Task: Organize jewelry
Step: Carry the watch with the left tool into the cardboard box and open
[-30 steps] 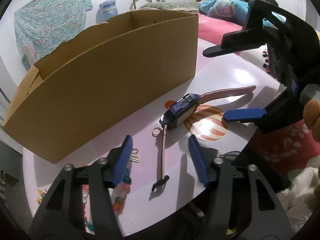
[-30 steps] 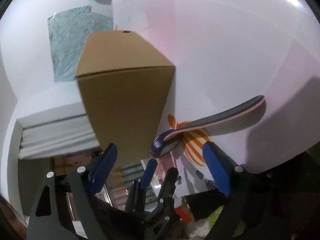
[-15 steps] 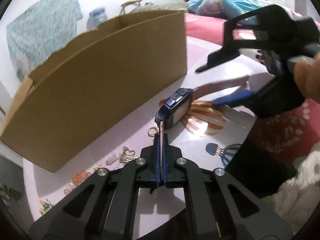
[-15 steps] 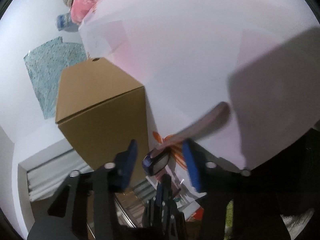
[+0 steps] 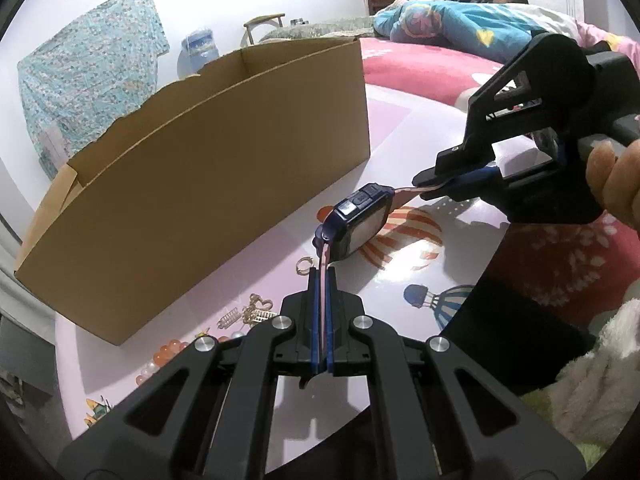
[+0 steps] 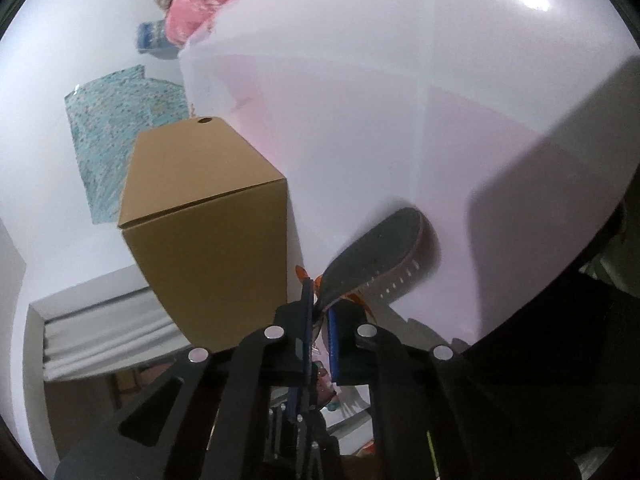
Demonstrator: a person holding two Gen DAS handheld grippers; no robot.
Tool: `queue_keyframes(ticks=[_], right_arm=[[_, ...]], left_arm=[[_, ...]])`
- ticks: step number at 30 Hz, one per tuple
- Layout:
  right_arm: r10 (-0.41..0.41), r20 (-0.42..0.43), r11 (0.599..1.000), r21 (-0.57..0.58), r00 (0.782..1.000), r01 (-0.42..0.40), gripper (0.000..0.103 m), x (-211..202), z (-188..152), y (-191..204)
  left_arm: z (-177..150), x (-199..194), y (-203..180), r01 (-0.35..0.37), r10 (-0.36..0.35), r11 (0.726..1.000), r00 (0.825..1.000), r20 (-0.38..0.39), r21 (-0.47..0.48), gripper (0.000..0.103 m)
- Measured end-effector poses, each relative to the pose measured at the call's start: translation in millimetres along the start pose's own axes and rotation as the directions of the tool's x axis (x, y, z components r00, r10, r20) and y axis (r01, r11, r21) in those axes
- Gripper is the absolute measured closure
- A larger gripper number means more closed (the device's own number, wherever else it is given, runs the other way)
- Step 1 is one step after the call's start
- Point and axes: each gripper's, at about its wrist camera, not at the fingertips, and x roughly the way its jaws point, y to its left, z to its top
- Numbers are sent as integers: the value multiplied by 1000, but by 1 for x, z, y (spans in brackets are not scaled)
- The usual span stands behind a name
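I have the watch (image 5: pixel 356 226) pinched at both ends: my left gripper (image 5: pixel 320 320) has its jaws closed on one strap, my right gripper (image 5: pixel 440 190) on the other, above the table (image 5: pixel 420 120) beside the cardboard box (image 5: pixel 208 184). Nothing visibly boxed yet; ring (image 5: pixel 304 268), charms (image 5: pixel 256 310) and beads (image 5: pixel 168 354) remain outside.

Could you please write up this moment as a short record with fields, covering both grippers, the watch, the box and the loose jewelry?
left gripper: shut on the watch's near strap
right gripper: shut on the watch's far strap
watch: blue case, pink straps, held between both grippers above the table
box: open cardboard, standing behind the watch
loose jewelry: ring, gold charms, beads on the table by the box
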Motion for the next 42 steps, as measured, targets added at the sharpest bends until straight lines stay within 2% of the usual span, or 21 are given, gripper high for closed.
queue_keyframes(ticks=[3,8,12,16,19,22,23,25,28,30,31,35,37,39,40,41,42], right_arm=[[21,5,1000,-23,1000,-21,98,-6,-2,2],[55,21,987,-155,998,-51,98,-25,-15,26],[109,12,944,-314,994,-100,98,-46,-31,65],[124,4,860,-499,992,-106,98,-60,-49,121],[129,-22,767,-632,991,-114,98,-57,-56,175],[116,-69,685,-717,991,-130,98,-38,-51,222],[102,-84,661,-739,991,-131,98,-29,-49,235],[52,-100,605,-789,994,-111,98,0,-41,264],[-49,-128,572,-816,991,-77,98,53,-20,291],[-126,-117,532,-846,985,-32,98,88,-12,302],[-163,-116,520,-854,980,-15,98,106,-7,304],[-272,-100,449,-893,957,34,98,160,3,314],[-319,-89,412,-910,943,54,98,180,11,320],[-374,-72,369,-926,924,77,98,196,16,320],[-405,-50,347,-932,913,102,98,204,20,317],[-442,-36,324,-938,896,122,98,213,21,314],[-496,-19,304,-940,868,154,98,222,26,306]], left_arm=[[2,-5,-3,-18,18,1000,1000,22,14,101],[11,-30,-7,-56,54,998,994,94,18,101],[27,-62,-4,-110,105,994,977,183,18,101],[50,-101,7,-187,175,982,938,300,12,101],[68,-118,23,-263,238,965,900,365,20,101],[84,-118,40,-370,320,927,860,397,55,101],[90,-113,47,-400,340,913,852,398,77,101],[99,-97,66,-437,373,893,853,365,109,101],[113,-58,110,-430,389,894,885,256,125,101],[119,-37,133,-412,385,902,903,192,131,101],[123,-24,144,-411,388,901,907,163,140,101],[130,16,169,-424,417,878,905,79,221,99],[133,39,185,-397,408,883,913,9,251,92],[134,54,200,-385,410,890,910,-62,245,72],[126,52,204,-388,413,891,908,-71,235,69],[125,49,210,-395,418,892,905,-73,219,65],[124,44,216,-399,420,894,905,-72,202,61]])
